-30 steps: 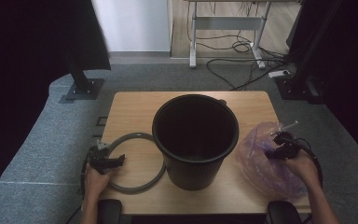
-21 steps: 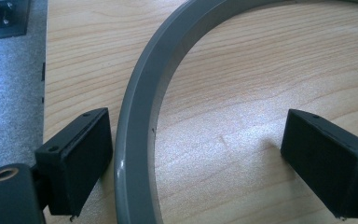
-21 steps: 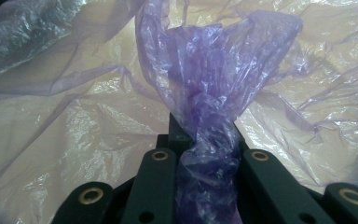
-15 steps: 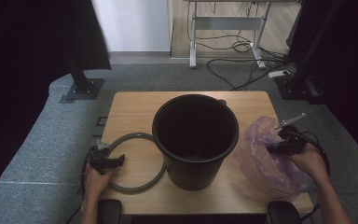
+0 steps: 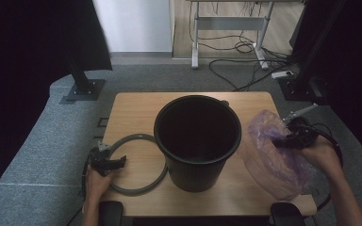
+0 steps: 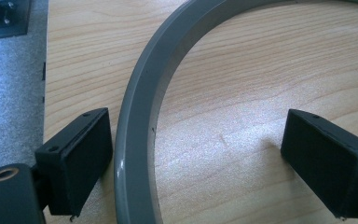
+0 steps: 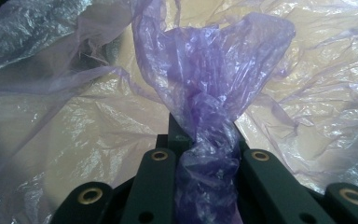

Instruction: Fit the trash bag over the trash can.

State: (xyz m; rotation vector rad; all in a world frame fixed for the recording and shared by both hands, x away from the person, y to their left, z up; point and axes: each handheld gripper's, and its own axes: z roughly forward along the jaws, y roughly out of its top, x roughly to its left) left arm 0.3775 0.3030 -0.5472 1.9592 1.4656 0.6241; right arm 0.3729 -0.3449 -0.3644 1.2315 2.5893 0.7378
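High view: my right gripper (image 5: 296, 136) lifts a gathered fold of the purple plastic bag (image 5: 271, 157) at the right side of the tabletop (image 5: 132, 106), just beside the black bucket (image 5: 198, 141); the bag's lower part lies on the wood. My left gripper (image 5: 108, 162) rests at the left, at the near-left arc of the grey ring (image 5: 139, 162), which lies flat and reaches to the bucket's foot. Left gripper view: my jaws stand spread, one on either side of the ring's band (image 6: 135, 135), neither pressing it. Right gripper view: my jaws are pressed together on a twisted bunch of the bag (image 7: 205, 140), film billowing behind. Risk, as I judge it: the thin film may tear or slip from so small a pinch, and the trailing bag may catch the bucket rim and tip it.
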